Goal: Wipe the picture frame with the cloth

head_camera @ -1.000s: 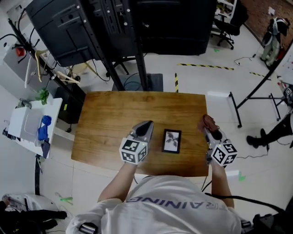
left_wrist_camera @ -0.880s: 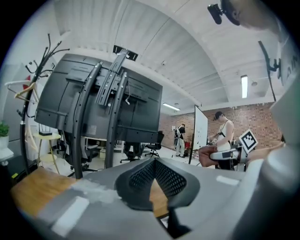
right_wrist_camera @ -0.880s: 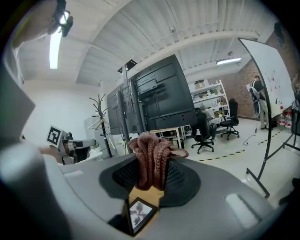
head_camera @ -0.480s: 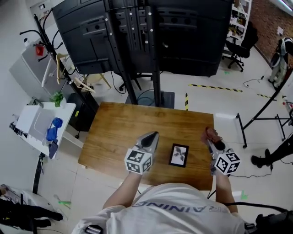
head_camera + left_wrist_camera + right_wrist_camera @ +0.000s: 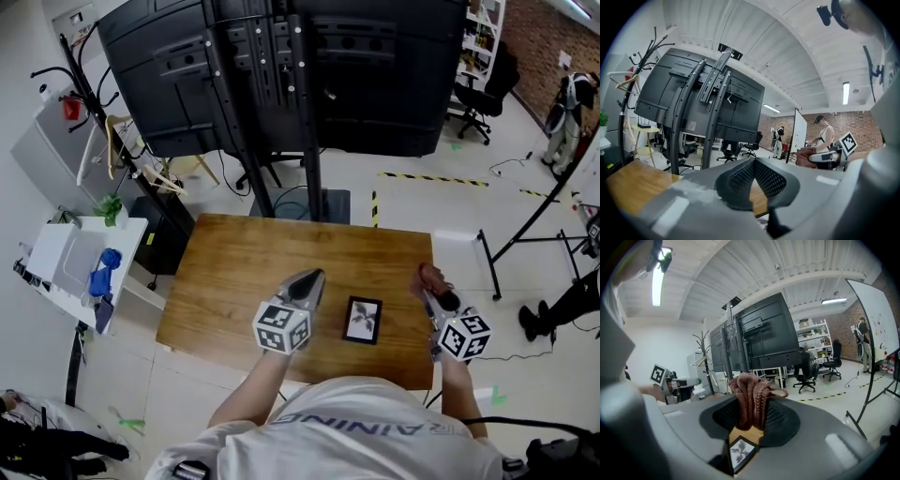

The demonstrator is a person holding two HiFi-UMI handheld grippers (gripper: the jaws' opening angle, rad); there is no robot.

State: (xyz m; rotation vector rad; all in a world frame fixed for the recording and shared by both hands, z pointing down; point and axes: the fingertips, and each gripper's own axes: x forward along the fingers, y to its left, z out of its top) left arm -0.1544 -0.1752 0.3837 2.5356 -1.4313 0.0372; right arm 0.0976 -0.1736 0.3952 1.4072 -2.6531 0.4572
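Table (image 5: pixel 253 248): wood; bare boards run from the frame to the far and left edges.
Frame (image 5: pixel 362 320): flat on the table near its front edge, between the grippers, touching neither.
Left gripper (image 5: pixel 312 277): over the table just left of the frame, pointing away from the person; jaws drawn together, nothing between.
Right gripper (image 5: pixel 428 284): close to the table's right edge, pointing away; jaws clamped on the cloth.
Cloth (image 5: pixel 752 399): reddish-brown, bunched, sticking out past the jaw tips.
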